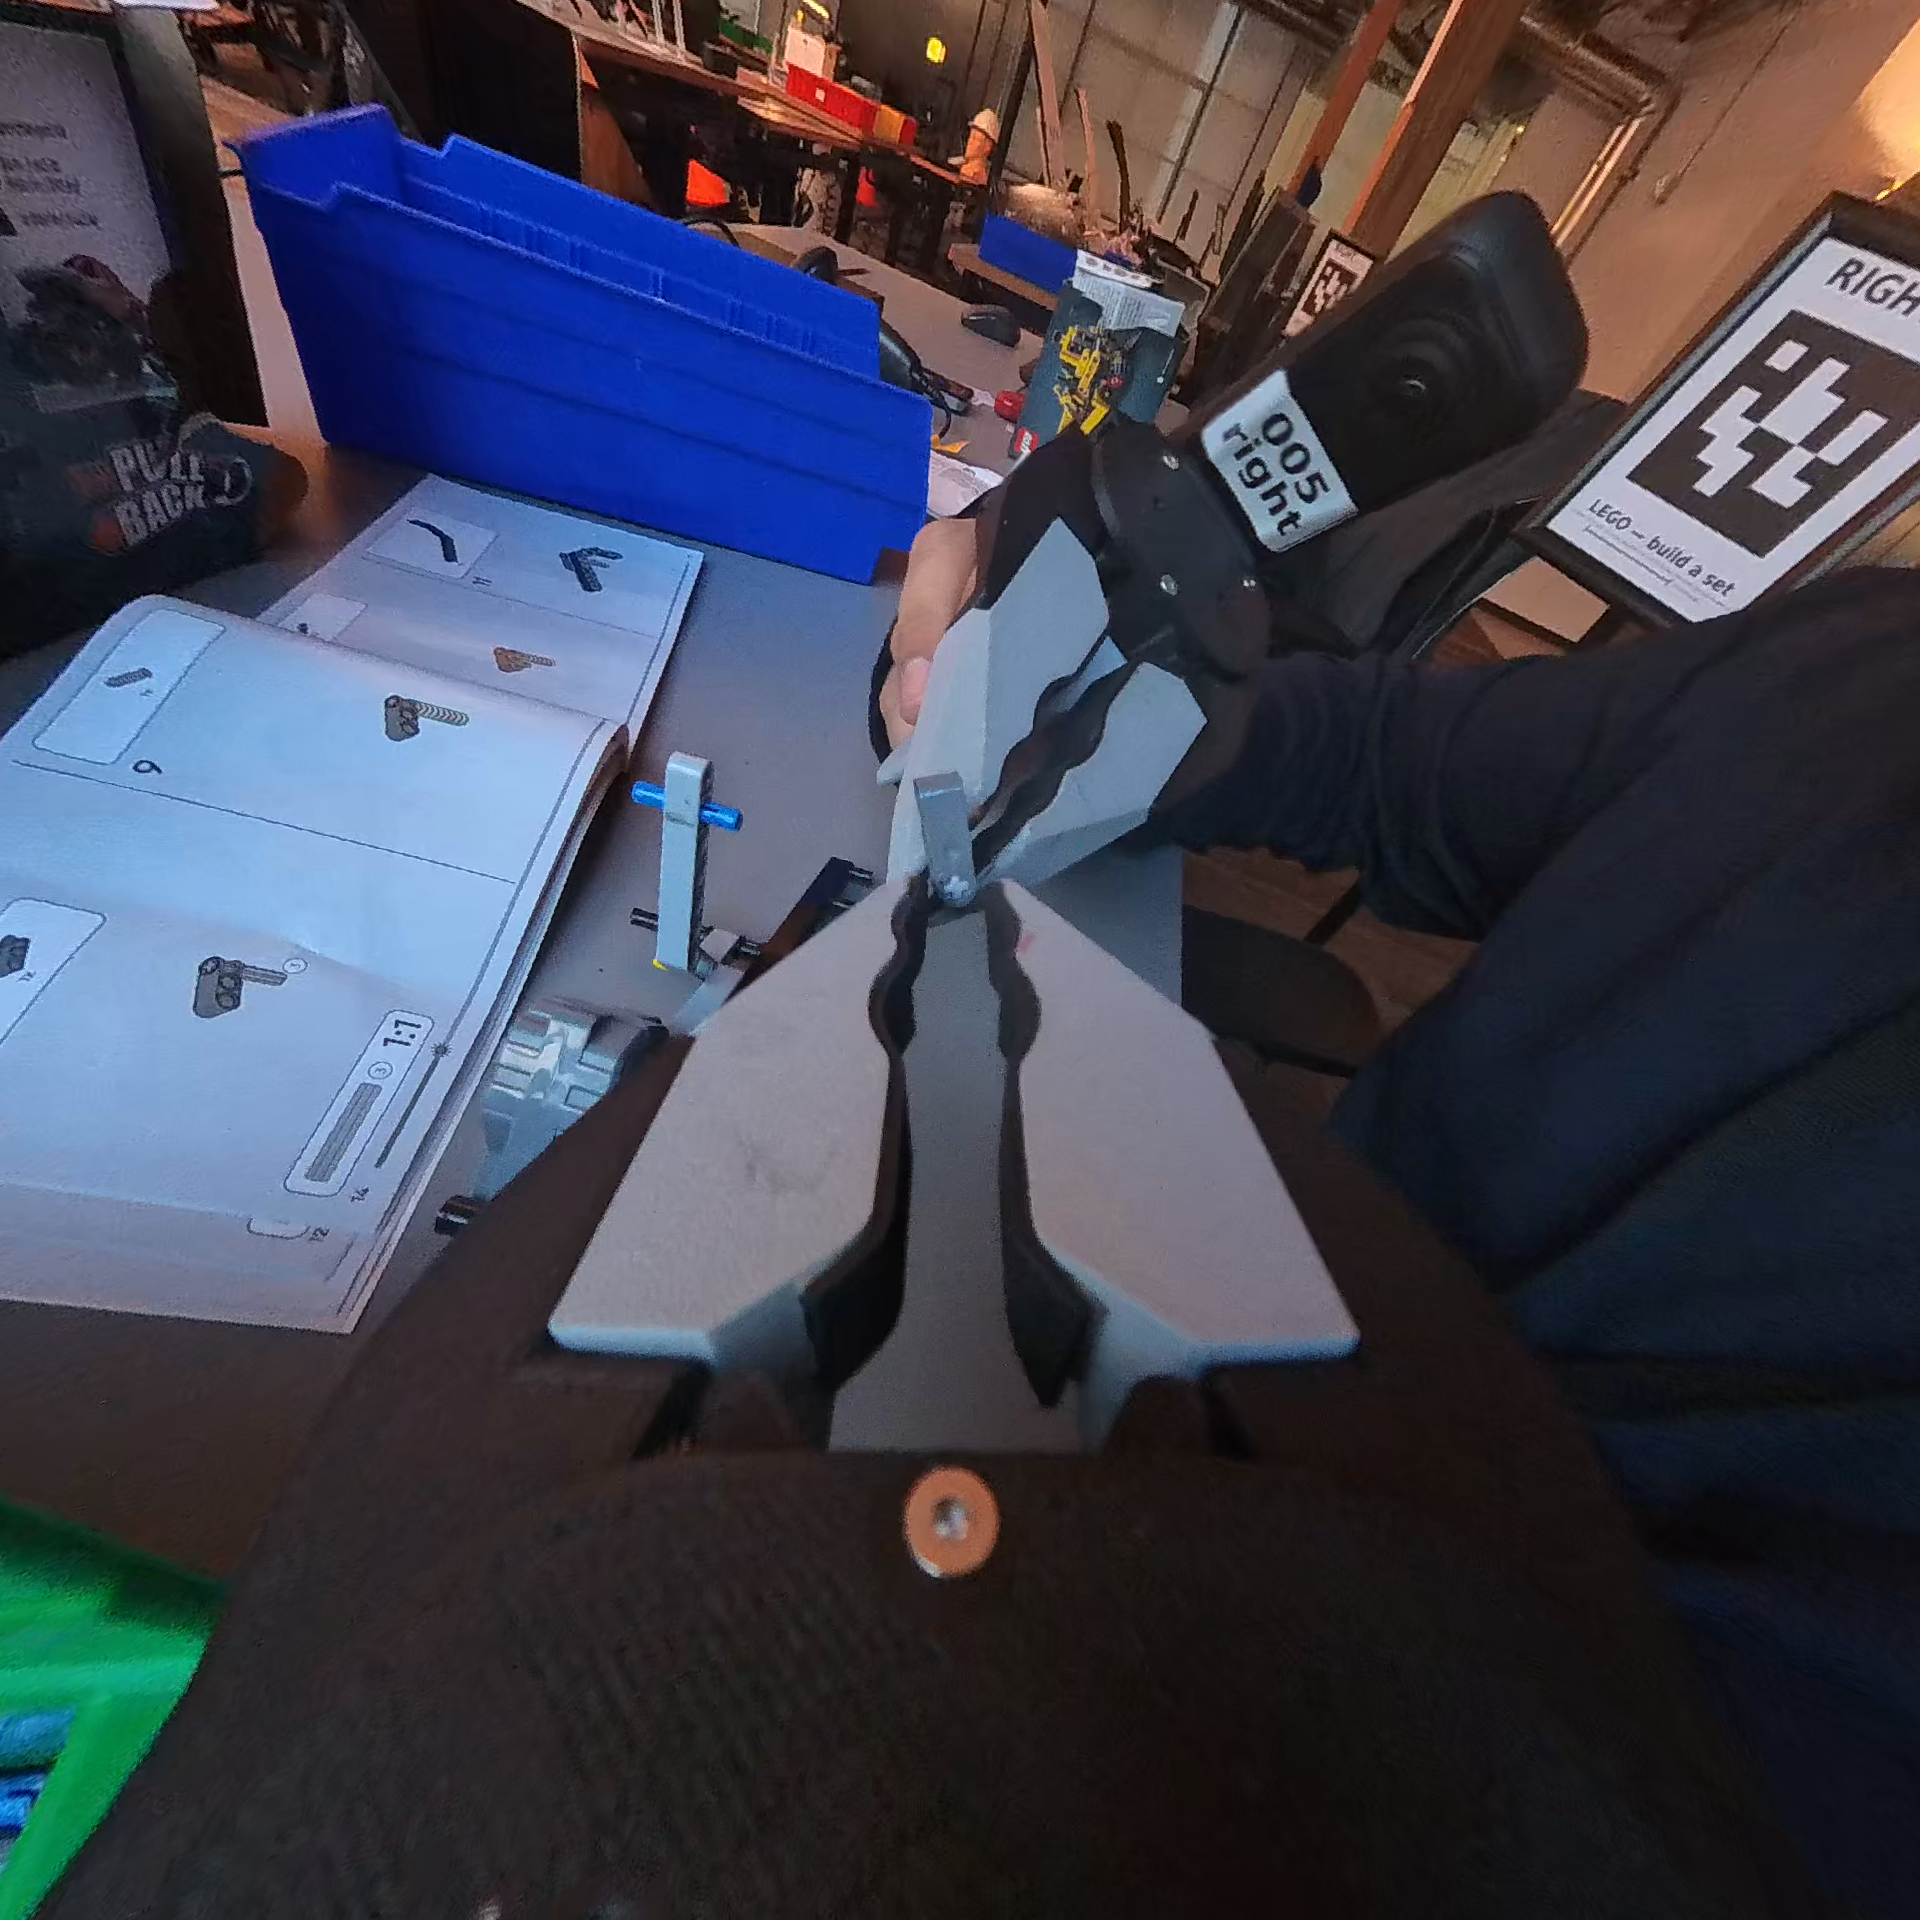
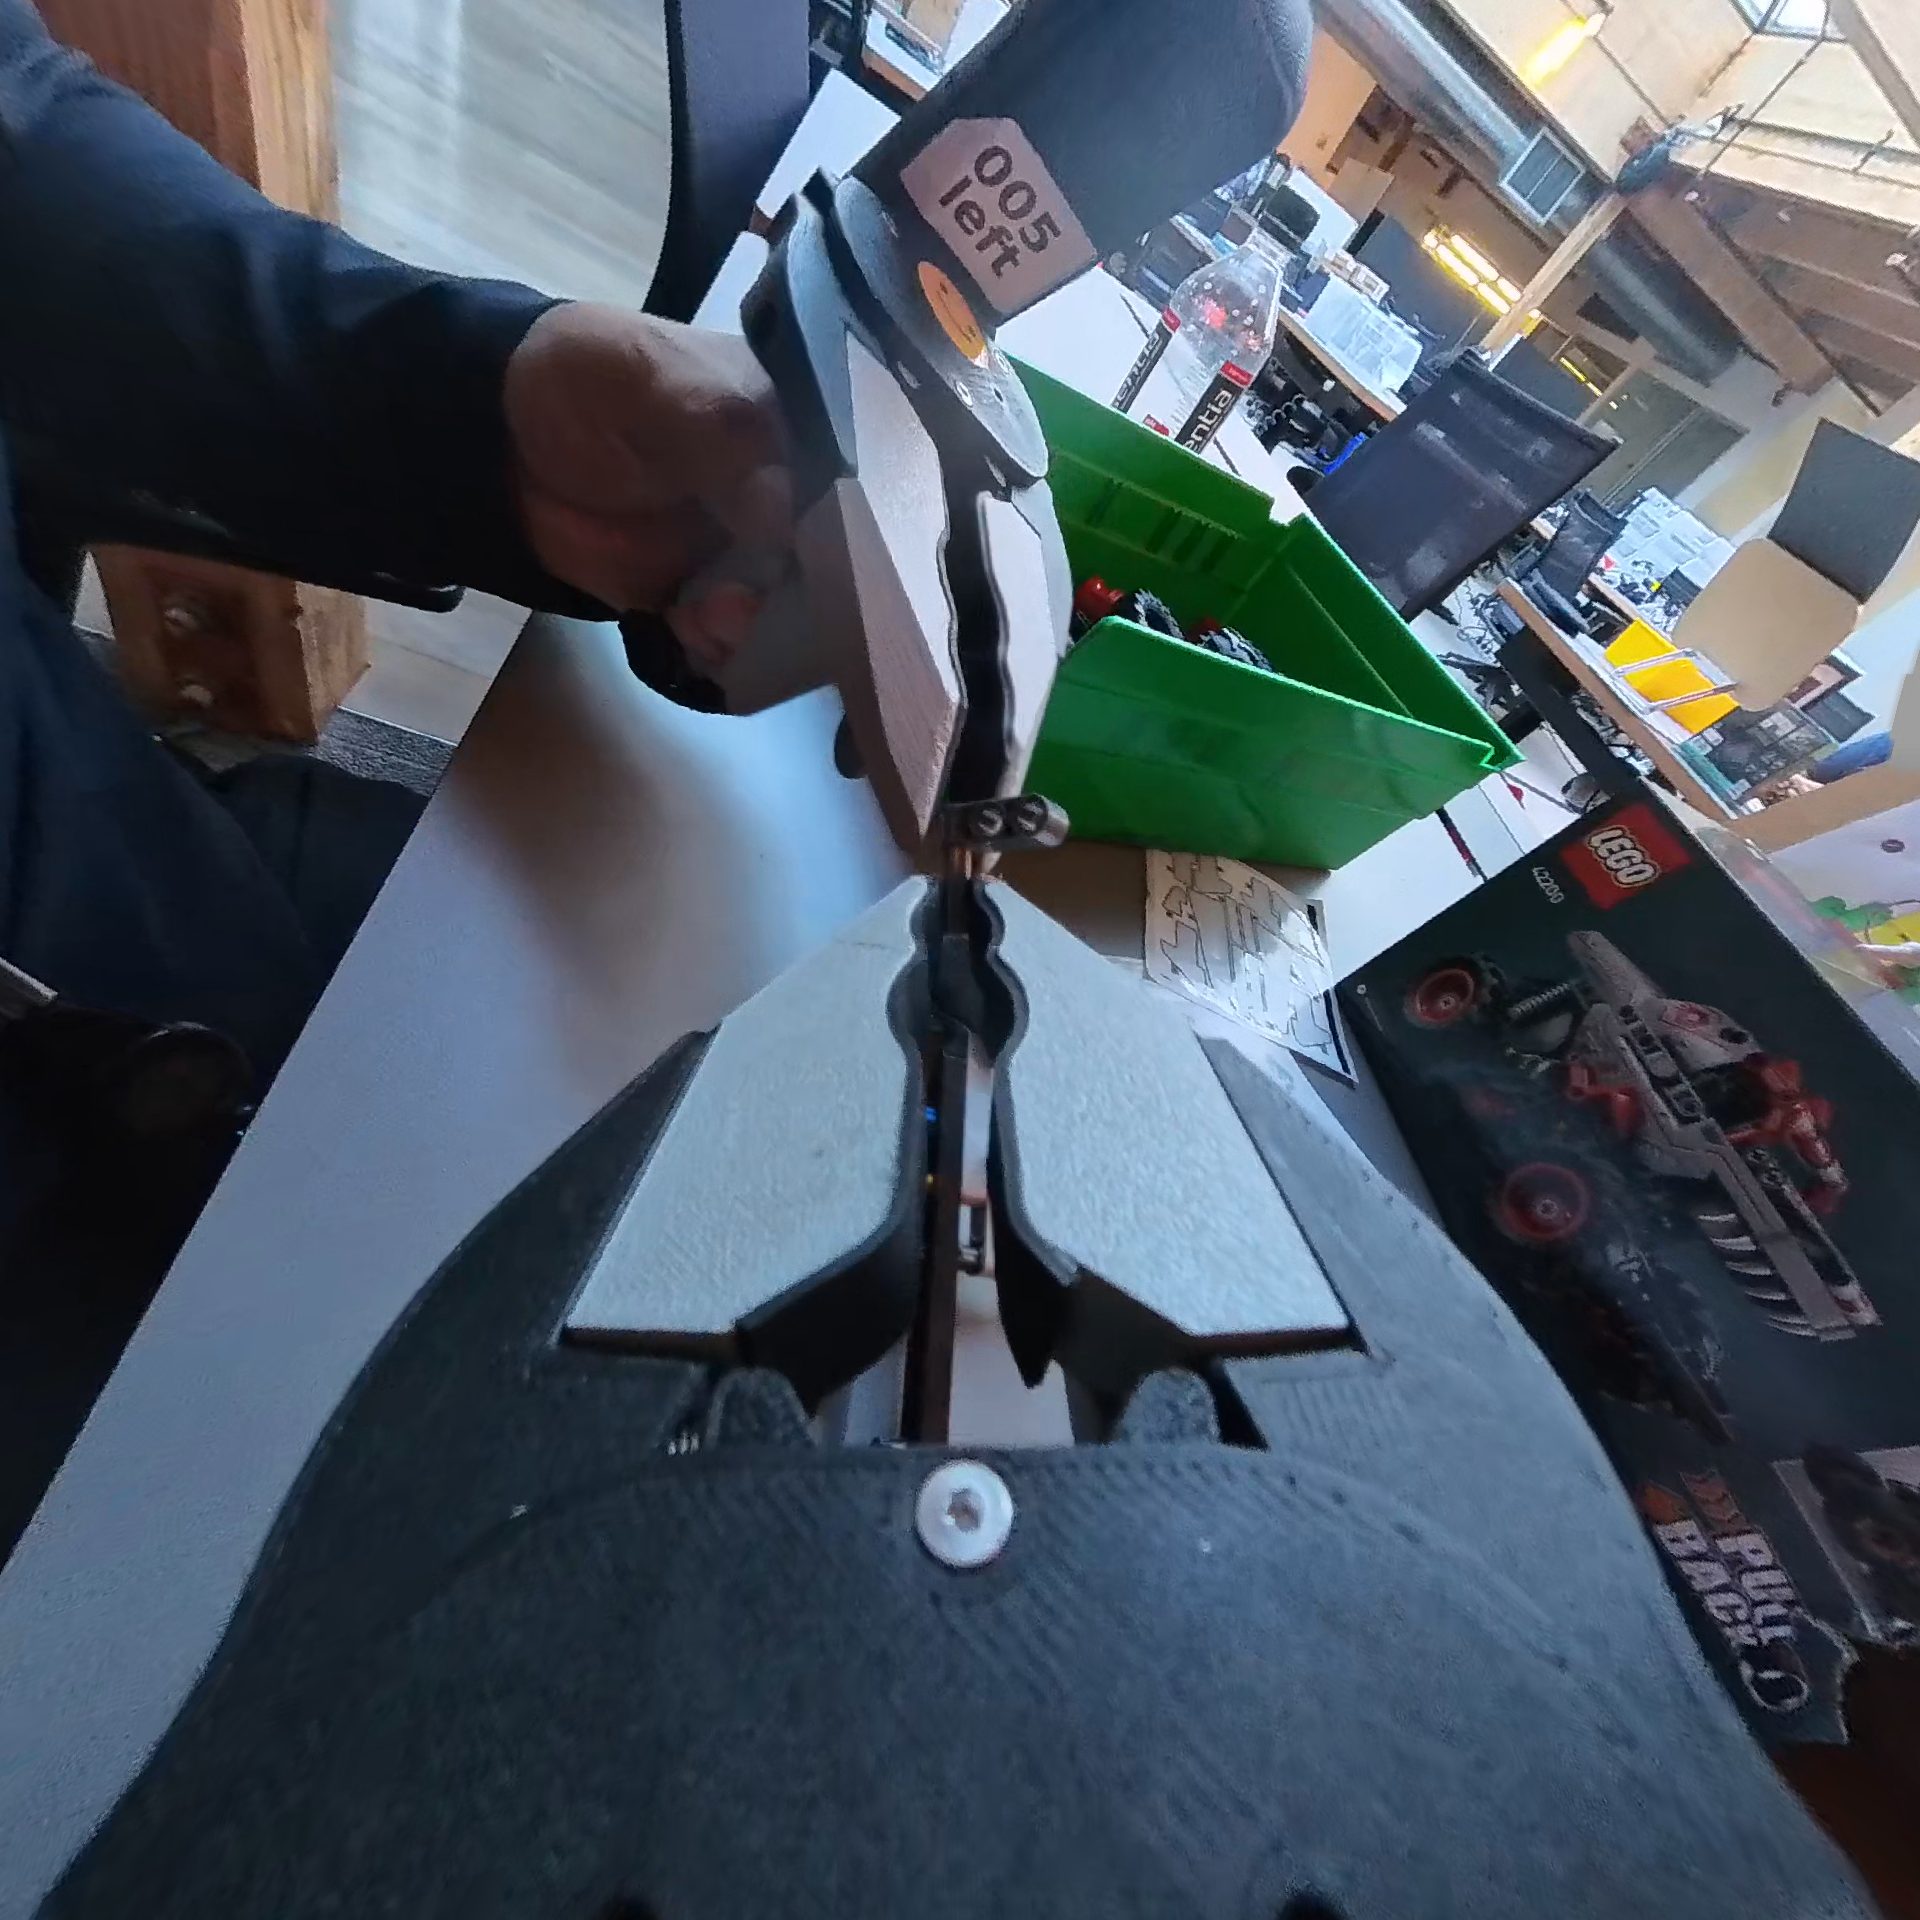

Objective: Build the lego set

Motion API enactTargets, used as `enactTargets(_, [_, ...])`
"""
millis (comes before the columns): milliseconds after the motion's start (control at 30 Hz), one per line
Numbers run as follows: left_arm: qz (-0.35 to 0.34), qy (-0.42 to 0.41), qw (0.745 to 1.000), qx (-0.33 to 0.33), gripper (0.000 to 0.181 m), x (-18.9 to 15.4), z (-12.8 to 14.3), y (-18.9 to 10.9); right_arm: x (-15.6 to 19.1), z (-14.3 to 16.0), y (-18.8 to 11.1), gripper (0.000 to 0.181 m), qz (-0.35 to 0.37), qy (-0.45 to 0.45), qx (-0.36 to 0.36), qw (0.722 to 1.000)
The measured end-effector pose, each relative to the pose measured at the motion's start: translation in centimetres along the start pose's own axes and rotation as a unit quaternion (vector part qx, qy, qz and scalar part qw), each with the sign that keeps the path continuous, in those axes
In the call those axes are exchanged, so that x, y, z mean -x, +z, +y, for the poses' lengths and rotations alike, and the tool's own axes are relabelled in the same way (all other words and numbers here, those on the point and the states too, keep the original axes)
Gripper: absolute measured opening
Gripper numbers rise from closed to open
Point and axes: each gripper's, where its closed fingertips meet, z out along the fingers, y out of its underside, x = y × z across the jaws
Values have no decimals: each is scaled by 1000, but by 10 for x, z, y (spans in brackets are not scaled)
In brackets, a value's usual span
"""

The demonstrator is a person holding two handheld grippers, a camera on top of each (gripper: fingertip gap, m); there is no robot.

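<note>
Both tools meet tip to tip above the near edge of the grey bench (image 1: 790,665). The left tool (image 1: 951,902) is clenched on a small grey connector piece (image 2: 1006,821), which pokes sideways out of its tips in the right wrist view. The right tool (image 2: 954,896) is clamped on a thin dark axle (image 2: 948,940), which runs back between its fingers, its front end right up against the connector. Whether the axle sits inside the connector, I cannot tell.

On the bench, just left of the tools, a part-built grey assembly (image 1: 681,883) stands with a blue pin through its upright beam. Beside it lies the open instruction booklet (image 1: 312,831), with a blue bin (image 1: 582,343) behind. In the right wrist view, a green bin (image 2: 1247,727) holds loose parts, and the set's box (image 2: 1662,1091) lies flat nearby.
</note>
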Motion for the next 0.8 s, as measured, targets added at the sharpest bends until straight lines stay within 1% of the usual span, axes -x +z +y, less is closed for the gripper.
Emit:
enactTargets(33, [-1, 0, 1000, 1, 9, 0, 0, 0, 0, 0, 0, 2, 2, -3, 2, 1000])
enactTargets(133, [-4, 13, 1000, 1, 6, 1, -1, 1, 1, 1, 0, 2, 3, -8, 6, 1000])
enactTargets(267, [-29, 46, 998, 37, 5, 7, 9, 3, 4, 10, 4, 5, -6, -14, 32, 999])
enactTargets(367, [-35, 79, 992, 96, 5, 8, 17, 2, 9, 15, 6, 7, -30, 3, 42, 999])
enactTargets(433, [-47, 102, 983, 145, 5, 13, 23, -1, 8, 14, 4, 14, -37, 17, 42, 998])
enactTargets(500, [-42, 121, 974, 187, 5, 12, 31, -1, 5, 10, 0, 19, -49, 45, 28, 997])
enactTargets(567, [-45, 136, 965, 221, 5, 14, 40, 2, 11, 5, -2, 25, -91, 87, 14, 992])
enactTargets(600, [-48, 143, 960, 234, 5, 15, 45, 4, 16, 6, -2, 22, -111, 103, 15, 988])
enactTargets(700, [-49, 164, 953, 250, 5, 14, 52, 10, 22, 18, 2, 24, -125, 106, 46, 985])
enactTargets(767, [-45, 170, 951, 254, 5, 11, 55, 12, 27, 22, 3, 11, -130, 90, 57, 986])
enactTargets(800, [-45, 170, 950, 257, 6, 12, 57, 13, 31, 24, 3, 0, -141, 83, 62, 985])
